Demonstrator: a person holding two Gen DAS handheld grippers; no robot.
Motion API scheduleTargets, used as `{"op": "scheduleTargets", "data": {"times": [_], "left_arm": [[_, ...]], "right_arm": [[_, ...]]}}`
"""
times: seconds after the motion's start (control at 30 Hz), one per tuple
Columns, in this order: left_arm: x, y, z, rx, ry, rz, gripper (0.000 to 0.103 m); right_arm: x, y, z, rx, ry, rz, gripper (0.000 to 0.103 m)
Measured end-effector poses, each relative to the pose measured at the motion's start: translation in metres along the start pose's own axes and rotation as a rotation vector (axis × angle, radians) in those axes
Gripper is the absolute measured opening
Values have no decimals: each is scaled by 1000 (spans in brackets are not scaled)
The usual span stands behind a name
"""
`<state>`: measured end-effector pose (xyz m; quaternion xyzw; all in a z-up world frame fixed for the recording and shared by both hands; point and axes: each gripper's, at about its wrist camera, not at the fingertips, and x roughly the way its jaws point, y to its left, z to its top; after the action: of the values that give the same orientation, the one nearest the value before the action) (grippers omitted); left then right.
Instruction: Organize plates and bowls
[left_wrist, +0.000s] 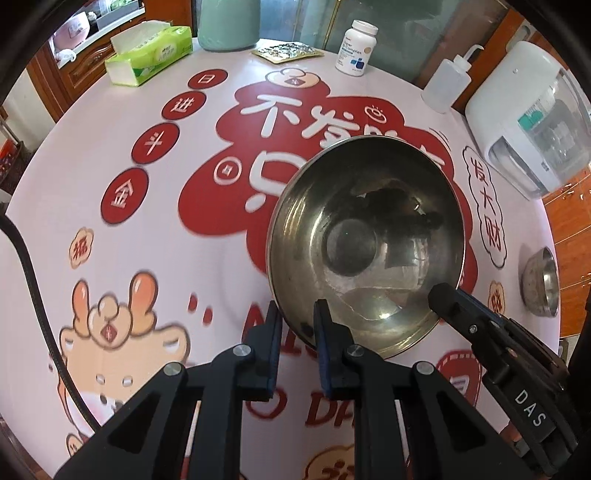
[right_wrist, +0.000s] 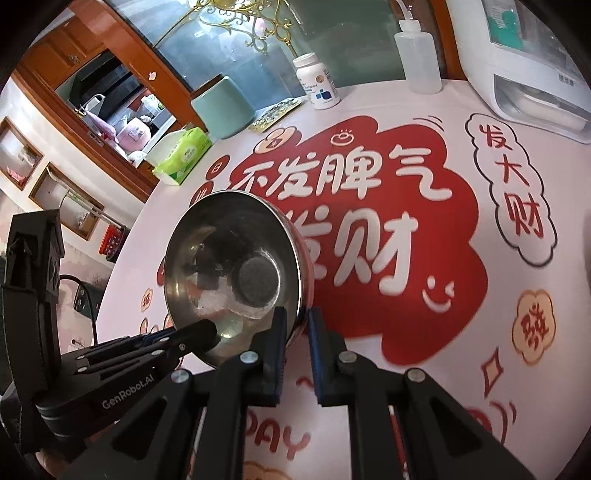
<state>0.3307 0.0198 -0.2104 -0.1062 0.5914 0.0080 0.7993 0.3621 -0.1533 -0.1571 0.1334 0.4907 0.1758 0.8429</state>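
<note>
Steel bowl (left_wrist: 365, 243) sits tilted mid-bench (left_wrist: 184, 258), pinched at its six o'clock rim by left tool (left_wrist: 297, 321) and right tool (right_wrist: 297, 325), likely sharing its weight for lifting toward the smaller bowl (left_wrist: 541, 282) at three o'clock.

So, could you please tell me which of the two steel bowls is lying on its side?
The small steel bowl near the table's right edge lies tipped sideways; the large steel bowl, gripped at its rim by both jaws, faces upward.

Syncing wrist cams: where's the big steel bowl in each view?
Left wrist: bowl right of centre, rim between the fingers.
Right wrist: bowl left of centre, rim between the fingers.
Shared landmark: white pill bottle at the table's far edge.
</note>
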Motion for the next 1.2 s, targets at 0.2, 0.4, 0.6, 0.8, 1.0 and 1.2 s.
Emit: {"op": "scheduleTargets", "data": {"times": [0.2, 0.4, 0.6, 0.8, 1.0, 1.2], "left_arm": [[-16, 6, -25, 1, 15, 1, 15], [-38, 14, -51, -15, 23, -3, 15], [-63, 24, -79, -28, 17, -3, 16], [-91, 37, -109, -47, -9, 10, 16], [-114, 57, -142, -83, -28, 0, 16], [-136, 73, -175, -115, -55, -6, 16]], "right_arm": [[-14, 8, -22, 2, 22, 1, 12], [-33, 24, -44, -38, 33, 4, 12], [-49, 37, -67, -52, 57, 22, 12], [-67, 57, -87, -101, 61, 49, 12], [-80, 77, -111, -157, 79, 67, 12], [-92, 95, -136, -199, 92, 97, 12]]}}
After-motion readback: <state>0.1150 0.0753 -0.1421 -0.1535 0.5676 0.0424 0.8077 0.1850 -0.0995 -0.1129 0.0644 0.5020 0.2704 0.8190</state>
